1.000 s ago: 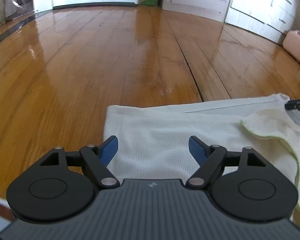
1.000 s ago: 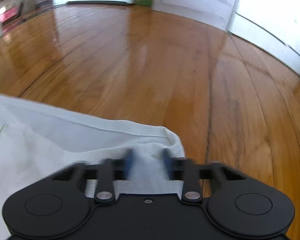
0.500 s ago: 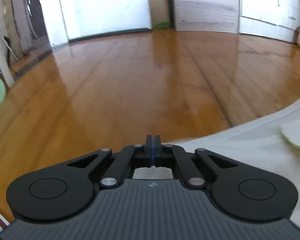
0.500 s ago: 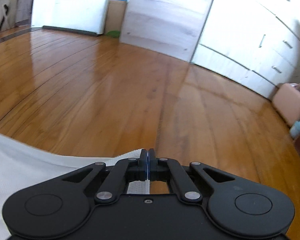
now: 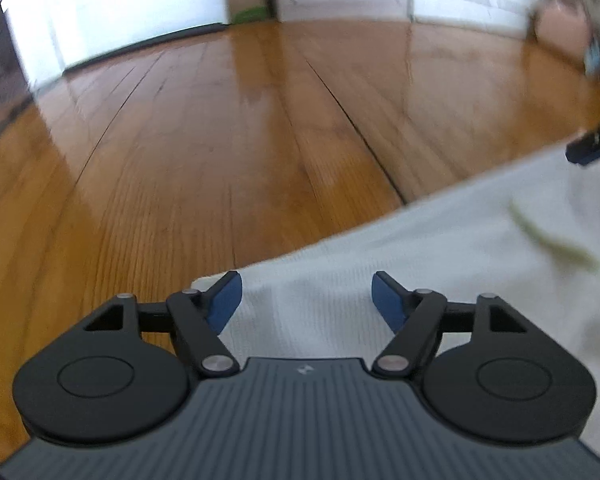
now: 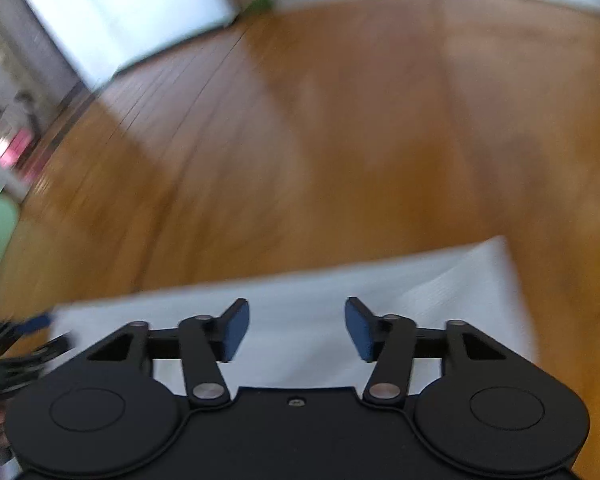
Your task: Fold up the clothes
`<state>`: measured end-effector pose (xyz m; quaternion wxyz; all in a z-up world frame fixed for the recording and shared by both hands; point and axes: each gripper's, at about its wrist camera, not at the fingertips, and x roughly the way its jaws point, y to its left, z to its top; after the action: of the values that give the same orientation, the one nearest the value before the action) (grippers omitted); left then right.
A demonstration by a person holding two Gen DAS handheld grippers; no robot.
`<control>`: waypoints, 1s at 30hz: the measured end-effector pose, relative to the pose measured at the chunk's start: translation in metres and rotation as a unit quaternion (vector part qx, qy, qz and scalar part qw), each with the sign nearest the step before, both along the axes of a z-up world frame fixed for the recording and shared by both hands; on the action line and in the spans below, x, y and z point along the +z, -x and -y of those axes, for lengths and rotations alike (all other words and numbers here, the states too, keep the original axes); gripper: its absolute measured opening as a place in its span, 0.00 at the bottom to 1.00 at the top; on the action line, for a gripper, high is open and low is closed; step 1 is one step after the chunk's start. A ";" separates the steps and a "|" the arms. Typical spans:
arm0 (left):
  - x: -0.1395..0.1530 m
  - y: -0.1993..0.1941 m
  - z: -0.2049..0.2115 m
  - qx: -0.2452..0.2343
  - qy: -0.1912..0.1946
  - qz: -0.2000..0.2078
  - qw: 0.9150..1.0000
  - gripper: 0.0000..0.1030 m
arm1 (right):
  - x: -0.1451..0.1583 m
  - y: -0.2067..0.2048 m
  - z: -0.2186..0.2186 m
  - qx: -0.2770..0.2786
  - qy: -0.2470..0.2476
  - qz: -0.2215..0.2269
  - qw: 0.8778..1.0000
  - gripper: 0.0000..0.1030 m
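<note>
The left gripper (image 5: 306, 300) has its blue pads spread wide with nothing between them; below the gap lies the white garment (image 5: 440, 264), and whether the pads touch it cannot be told from this angle. The right gripper (image 6: 297, 328) stands likewise wide apart and empty over the same cloth (image 6: 320, 312).

The garment is white with a fine ribbed or waffle texture, lying flat on the wooden floor (image 5: 228, 128). In the left wrist view its near-left corner sits just beside the left pad, and its far edge runs up to the right across the boards. A pale yellow-green trim (image 5: 548, 240) shows on a fold of cloth to the right. At the far right edge of that view the right gripper's dark blue fingertip (image 5: 594, 142) hangs just over the cloth's far edge. In the right wrist view the cloth looks like a neat rectangle with a sharp far-right corner, though heavy blur makes the outline uncertain; the left gripper (image 6: 28, 334) shows as a dark smear at the near left.

Half a second ago both grippers were pinched shut on the fabric's edge and lifted; now both have let go and the cloth lies released on the floor.
</note>
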<state>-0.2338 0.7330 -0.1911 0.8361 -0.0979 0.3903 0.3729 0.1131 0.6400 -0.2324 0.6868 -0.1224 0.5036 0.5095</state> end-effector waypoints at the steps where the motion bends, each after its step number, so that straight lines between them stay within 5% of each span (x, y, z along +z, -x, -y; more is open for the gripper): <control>1: -0.003 -0.004 0.003 -0.011 -0.008 -0.012 1.000 0.69 | -0.004 0.013 -0.009 0.021 0.013 -0.009 1.000 0.62; 2: -0.004 -0.006 0.006 -0.022 -0.018 -0.015 0.999 0.67 | -0.007 0.026 -0.015 0.042 0.023 -0.004 0.999 0.62; 5: -0.002 -0.008 0.010 -0.032 -0.012 -0.019 0.999 0.00 | -0.015 0.059 -0.031 0.093 0.038 0.004 0.995 0.63; 8: 0.015 -0.012 0.019 -0.029 -0.045 -0.015 0.998 0.00 | -0.020 0.087 -0.032 0.102 0.025 0.036 0.994 0.83; 9: 0.022 -0.011 0.021 -0.022 -0.055 -0.003 0.998 0.00 | -0.021 0.098 -0.031 0.105 0.020 0.065 0.992 0.77; 10: 0.027 -0.010 0.022 -0.012 -0.065 0.009 0.998 0.00 | -0.022 0.112 -0.030 0.116 0.021 0.118 0.986 0.68; 11: 0.031 -0.008 0.020 -0.003 -0.074 0.014 0.997 0.00 | -0.022 0.124 -0.028 0.127 0.020 0.161 0.979 0.46; 12: 0.033 -0.007 0.018 0.005 -0.081 0.017 0.997 0.00 | -0.021 0.131 -0.027 0.138 0.014 0.188 0.972 0.08; 15: 0.035 -0.004 0.009 0.027 -0.079 0.029 0.996 0.00 | -0.016 0.150 -0.024 0.164 -0.006 0.262 0.951 0.06; 19: 0.022 -0.002 -0.002 0.057 -0.084 0.018 0.995 0.00 | 0.001 0.136 -0.028 0.115 -0.055 0.280 0.952 0.06; 23: 0.008 -0.006 -0.008 0.062 0.018 -0.057 0.996 0.06 | -0.003 0.140 -0.046 0.122 -0.055 0.325 0.936 0.07; 25: 0.022 0.011 0.013 0.059 -0.015 -0.057 0.997 0.18 | -0.014 0.148 -0.064 0.125 0.005 0.358 0.925 0.08; 26: 0.031 0.024 0.026 0.065 -0.030 -0.055 0.996 0.40 | -0.015 0.149 -0.071 0.117 0.024 0.365 0.923 0.10; 27: 0.038 0.037 0.035 0.075 -0.032 -0.051 0.995 0.63 | -0.009 0.144 -0.070 0.092 0.016 0.348 0.933 0.24; 29: 0.050 0.060 0.050 0.095 -0.019 -0.038 0.995 0.66 | 0.007 0.128 -0.061 0.028 -0.019 0.292 0.956 0.53; 30: 0.054 0.073 0.057 0.100 -0.006 -0.027 0.995 0.67 | 0.012 0.120 -0.053 -0.004 -0.030 0.268 0.963 0.56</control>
<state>-0.3067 0.6760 -0.1371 0.7840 -0.1210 0.3989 0.4600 -0.0074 0.6930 -0.2205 0.8019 -0.2317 0.2859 0.4707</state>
